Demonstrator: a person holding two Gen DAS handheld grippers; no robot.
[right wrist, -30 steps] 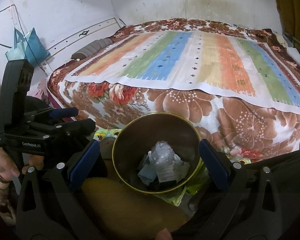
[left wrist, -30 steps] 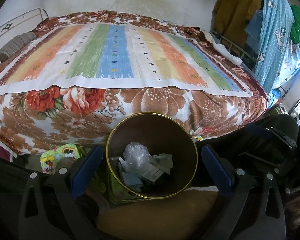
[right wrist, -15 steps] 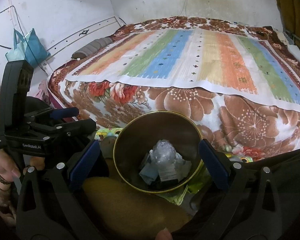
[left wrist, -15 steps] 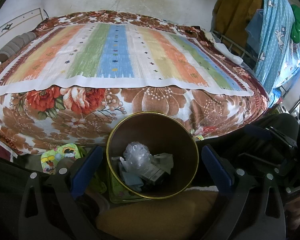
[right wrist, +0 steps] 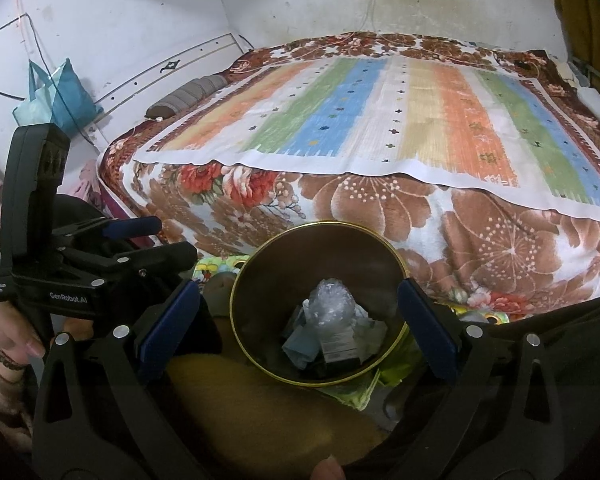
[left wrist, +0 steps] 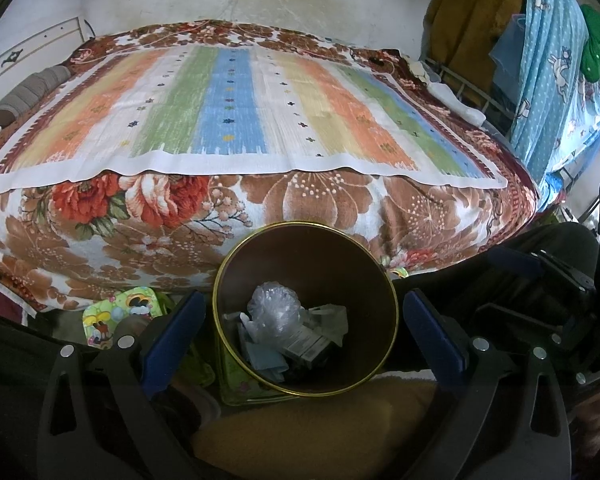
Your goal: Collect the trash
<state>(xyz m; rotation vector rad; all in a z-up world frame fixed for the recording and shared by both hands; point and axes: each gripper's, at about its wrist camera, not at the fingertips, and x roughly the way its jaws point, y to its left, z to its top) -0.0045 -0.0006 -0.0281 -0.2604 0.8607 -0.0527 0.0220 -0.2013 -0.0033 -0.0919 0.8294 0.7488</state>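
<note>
Almost nothing has moved since a second ago: your left gripper [left wrist: 305, 328] and right gripper [right wrist: 298, 326] hover with fingers spread apart and empty, the trash bin [left wrist: 236, 256] low centre between them, crumpled trash [left wrist: 274, 310] inside.

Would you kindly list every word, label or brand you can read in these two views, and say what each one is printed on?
"GenRobot.AI": white print on the black body of the left gripper, seen from the right wrist view.
Small white label at that body's left end: too small to read.
Label on the carton in the bin: blurred, unreadable.
</note>
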